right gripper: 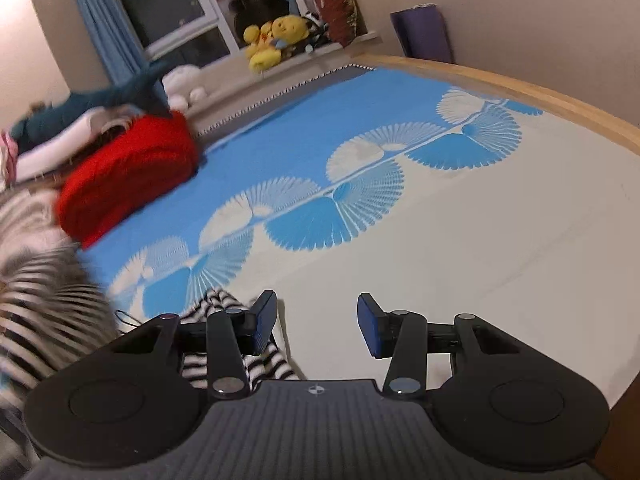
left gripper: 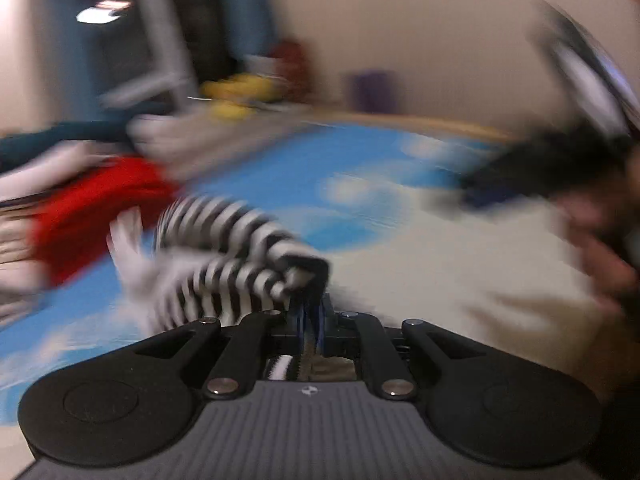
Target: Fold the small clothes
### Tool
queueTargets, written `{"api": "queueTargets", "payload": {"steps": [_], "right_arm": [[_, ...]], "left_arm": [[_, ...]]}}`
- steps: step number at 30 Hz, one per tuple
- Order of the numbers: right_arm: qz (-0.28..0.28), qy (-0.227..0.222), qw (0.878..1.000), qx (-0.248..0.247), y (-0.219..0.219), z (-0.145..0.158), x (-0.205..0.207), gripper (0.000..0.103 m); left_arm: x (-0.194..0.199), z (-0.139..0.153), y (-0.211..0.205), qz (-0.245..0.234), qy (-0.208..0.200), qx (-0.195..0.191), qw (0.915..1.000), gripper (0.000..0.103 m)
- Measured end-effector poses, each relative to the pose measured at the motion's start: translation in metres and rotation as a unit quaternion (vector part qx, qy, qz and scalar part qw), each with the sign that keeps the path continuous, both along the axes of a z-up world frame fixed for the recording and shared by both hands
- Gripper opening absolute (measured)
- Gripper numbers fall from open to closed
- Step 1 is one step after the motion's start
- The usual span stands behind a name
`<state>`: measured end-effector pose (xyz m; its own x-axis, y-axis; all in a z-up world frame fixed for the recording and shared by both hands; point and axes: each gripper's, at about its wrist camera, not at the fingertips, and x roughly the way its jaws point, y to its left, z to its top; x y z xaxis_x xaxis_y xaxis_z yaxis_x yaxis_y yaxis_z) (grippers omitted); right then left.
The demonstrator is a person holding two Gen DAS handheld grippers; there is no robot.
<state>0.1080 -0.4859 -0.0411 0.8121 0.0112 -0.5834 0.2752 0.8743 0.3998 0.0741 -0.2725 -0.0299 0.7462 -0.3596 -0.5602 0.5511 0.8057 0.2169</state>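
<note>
The left gripper (left gripper: pixel 308 300) has its two fingers pressed tight together. They are pinching a fold of the striped shirt (left gripper: pixel 224 256). The shirt is black and white. In the left wrist view it hangs out to the left of the fingers, over the blue part of the mat (left gripper: pixel 360 168). That whole picture is blurry, so small things are hard to see.

The right gripper (right gripper: pixel 316 326) has its fingers wide apart, and nothing is between them. Each finger has a blue pad (right gripper: pixel 368 326) on the inside. A bit of the striped shirt lies on the mat right under the left finger of this gripper. More of it shows as a blur at the near left edge of the right wrist view.

The mat is blue on the left and cream on the right, with fan shapes along the middle. A red cushion (right gripper: pixel 132 176) sits on the far left side of the mat. Behind it lies a dark blue-green soft toy (right gripper: pixel 100 100). A yellow soft toy (right gripper: pixel 276 40) sits far away by the window (right gripper: pixel 168 4). A purple thing (right gripper: pixel 422 36) stands against the far wall.

In the left wrist view, a dark blurry shape (left gripper: pixel 560 168) is at the far right. I cannot tell what it is.
</note>
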Motion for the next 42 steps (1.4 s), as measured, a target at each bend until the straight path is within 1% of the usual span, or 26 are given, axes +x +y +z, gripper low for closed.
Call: {"api": "queueTargets", "payload": {"steps": [2, 3, 5, 8, 12, 14, 16, 17, 18, 20, 22, 24, 25, 26, 27, 29, 30, 32, 33, 34, 36, 37, 38, 40, 41, 42], "right_arm": [[0.016, -0.009, 1.0, 0.014, -0.007, 0.0, 0.0, 0.047], [0.032, -0.012, 0.999, 0.021, -0.008, -0.001, 0.001, 0.047], [0.068, -0.003, 0.997, 0.04, -0.007, -0.008, 0.008, 0.048], [0.116, 0.052, 0.99, 0.068, 0.002, -0.027, 0.03, 0.052], [0.16, 0.109, 0.98, 0.044, 0.025, -0.051, 0.062, 0.053], [0.184, 0.132, 0.974, 0.027, 0.039, -0.062, 0.075, 0.054], [0.204, 0.159, 0.966, 0.002, 0.052, -0.075, 0.082, 0.052], [0.214, 0.171, 0.962, -0.005, 0.057, -0.08, 0.082, 0.035], [0.226, 0.177, 0.958, -0.006, 0.06, -0.084, 0.082, 0.005], [0.24, 0.168, 0.956, 0.009, 0.059, -0.081, 0.078, 0.004], [0.246, 0.134, 0.96, 0.026, 0.051, -0.066, 0.069, 0.004], [0.226, 0.096, 0.968, 0.043, 0.034, -0.048, 0.056, 0.003], [0.21, 0.085, 0.972, 0.056, 0.021, -0.042, 0.047, 0.003], [0.199, 0.088, 0.974, 0.067, 0.01, -0.043, 0.044, 0.003], [0.189, 0.104, 0.974, 0.075, 0.001, -0.047, 0.039, 0.003], [0.171, 0.167, 0.969, 0.067, -0.007, -0.067, 0.034, 0.003], [0.171, 0.191, 0.965, 0.057, -0.006, -0.076, 0.034, 0.003], [0.173, 0.193, 0.964, 0.061, -0.006, -0.081, 0.036, 0.006], [0.17, 0.182, 0.965, 0.081, -0.008, -0.08, 0.038, 0.011], [0.16, 0.173, 0.967, 0.098, -0.011, -0.079, 0.04, 0.016], [0.125, 0.155, 0.973, 0.113, -0.017, -0.076, 0.044, 0.061], [0.102, 0.146, 0.978, 0.108, -0.021, -0.074, 0.043, 0.071], [0.087, 0.146, 0.98, 0.1, -0.021, -0.075, 0.047, 0.078], [0.091, 0.16, 0.977, 0.109, -0.02, -0.085, 0.06, 0.078], [0.097, 0.173, 0.972, 0.127, -0.018, -0.094, 0.067, 0.078], [0.102, 0.188, 0.967, 0.141, -0.015, -0.103, 0.073, 0.077]], "left_arm": [[-0.01, -0.023, -0.026, -0.066, 0.049, -0.002, 0.9966, 0.012], [-0.012, -0.031, -0.031, -0.095, 0.086, -0.008, 0.9918, 0.013], [-0.012, -0.036, -0.02, -0.104, 0.126, -0.036, 0.9859, 0.018], [-0.002, -0.029, 0.028, -0.067, 0.122, -0.078, 0.9872, 0.025], [0.025, -0.027, 0.085, 0.013, 0.124, -0.073, 0.9895, 0.026], [0.04, -0.034, 0.105, 0.055, 0.143, -0.074, 0.9855, 0.027], [0.054, -0.048, 0.118, 0.078, 0.19, -0.087, 0.9747, 0.027], [0.058, -0.062, 0.12, 0.08, 0.219, -0.084, 0.9687, 0.027], [0.056, -0.068, 0.119, 0.083, 0.229, -0.074, 0.967, 0.028], [0.053, -0.071, 0.119, 0.075, 0.224, -0.056, 0.97, 0.031], [0.062, -0.055, 0.124, 0.065, 0.232, -0.072, 0.9678, 0.036], [0.077, -0.038, 0.134, 0.068, 0.242, -0.098, 0.9628, 0.047], [0.082, -0.033, 0.139, 0.073, 0.243, -0.105, 0.9616, 0.059], [0.094, -0.031, 0.14, 0.078, 0.244, -0.11, 0.9605, 0.068], [0.106, -0.028, 0.146, 0.082, 0.248, -0.119, 0.958, 0.071], [0.134, -0.031, 0.153, 0.09, 0.27, -0.137, 0.9487, 0.087], [0.149, -0.037, 0.155, 0.094, 0.289, -0.144, 0.9418, 0.088], [0.175, -0.054, 0.157, 0.106, 0.327, -0.151, 0.927, 0.088], [0.185, -0.065, 0.159, 0.114, 0.347, -0.159, 0.9171, 0.088], [0.194, -0.079, 0.162, 0.122, 0.369, -0.174, 0.9046, 0.088], [0.205, -0.106, 0.169, 0.13, 0.414, -0.23, 0.8713, 0.088], [0.205, -0.119, 0.174, 0.134, 0.43, -0.259, 0.8543, 0.09], [0.204, -0.129, 0.175, 0.136, 0.445, -0.276, 0.841, 0.09], [0.206, -0.145, 0.175, 0.152, 0.475, -0.304, 0.8116, 0.09], [0.207, -0.146, 0.174, 0.153, 0.473, -0.309, 0.8106, 0.088], [0.208, -0.143, 0.171, 0.149, 0.461, -0.302, 0.8213, 0.085]]}}
